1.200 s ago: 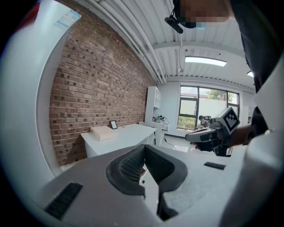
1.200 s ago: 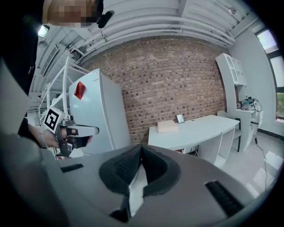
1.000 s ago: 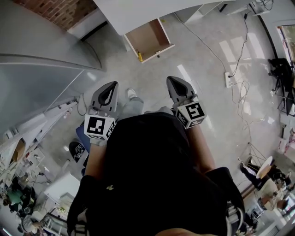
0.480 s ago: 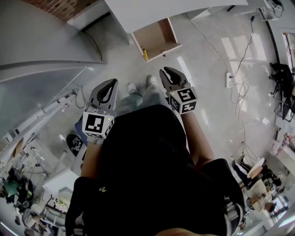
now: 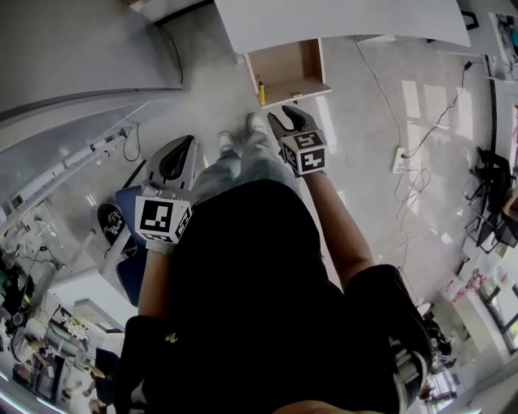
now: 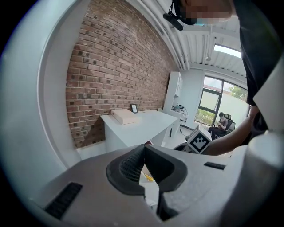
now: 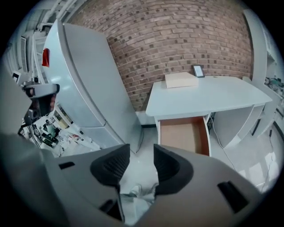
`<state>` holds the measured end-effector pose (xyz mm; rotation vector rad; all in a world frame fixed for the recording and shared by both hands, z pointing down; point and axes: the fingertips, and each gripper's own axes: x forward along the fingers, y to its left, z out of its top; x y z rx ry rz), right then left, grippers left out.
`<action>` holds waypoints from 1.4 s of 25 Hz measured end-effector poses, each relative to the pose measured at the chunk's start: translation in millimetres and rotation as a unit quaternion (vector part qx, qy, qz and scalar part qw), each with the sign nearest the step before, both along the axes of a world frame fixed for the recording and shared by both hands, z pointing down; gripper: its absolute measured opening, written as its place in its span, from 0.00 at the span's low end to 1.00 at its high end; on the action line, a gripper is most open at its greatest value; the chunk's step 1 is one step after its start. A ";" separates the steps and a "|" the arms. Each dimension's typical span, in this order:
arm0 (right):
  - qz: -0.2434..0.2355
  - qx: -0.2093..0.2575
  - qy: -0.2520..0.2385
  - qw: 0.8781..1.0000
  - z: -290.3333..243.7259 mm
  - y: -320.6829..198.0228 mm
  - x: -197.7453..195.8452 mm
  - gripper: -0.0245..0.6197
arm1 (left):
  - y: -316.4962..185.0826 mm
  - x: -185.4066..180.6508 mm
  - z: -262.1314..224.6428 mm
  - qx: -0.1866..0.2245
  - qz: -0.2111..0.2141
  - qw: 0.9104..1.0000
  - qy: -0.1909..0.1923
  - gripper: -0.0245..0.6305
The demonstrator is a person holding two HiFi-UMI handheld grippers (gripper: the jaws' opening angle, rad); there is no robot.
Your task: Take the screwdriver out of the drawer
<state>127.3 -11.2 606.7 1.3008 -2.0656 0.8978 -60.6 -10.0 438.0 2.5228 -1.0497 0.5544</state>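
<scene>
The yellow-handled screwdriver (image 5: 261,90) lies in the open drawer (image 5: 291,69), along its 9 o'clock wall near the front rim. Nothing grips it, so by my judgement the whole pick is yet to do.

The right gripper (image 5: 285,118) hangs at 6 o'clock from the drawer, just short of its front. Its jaws are opening with nothing between them. The left gripper (image 5: 184,145), at 8 o'clock and well apart, has its tips together and is empty.

The desk (image 5: 340,24) covers the drawer's 12 o'clock end, and entry from above the front looks free. A grey cabinet (image 5: 81,57) bounds 9 o'clock. Bare floor runs toward a power strip (image 5: 397,159) at 4 o'clock.
</scene>
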 end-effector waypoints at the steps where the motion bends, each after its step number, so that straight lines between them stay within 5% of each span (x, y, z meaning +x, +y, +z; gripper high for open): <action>1: -0.009 -0.010 0.003 1.000 11.9 -3.2 -0.2 0.32 | -1.2 -0.9 3.6 -0.004 -0.009 1.000 -0.004 0.04; 17: -0.106 -0.123 0.075 0.984 173.3 -32.0 -8.7 0.43 | 10.9 -40.3 49.1 -0.070 -0.139 0.987 -0.041 0.04; 35: -0.123 -0.238 0.112 0.957 290.4 -37.4 -3.9 0.48 | 43.5 -61.5 89.8 -0.126 -0.196 0.969 -0.079 0.04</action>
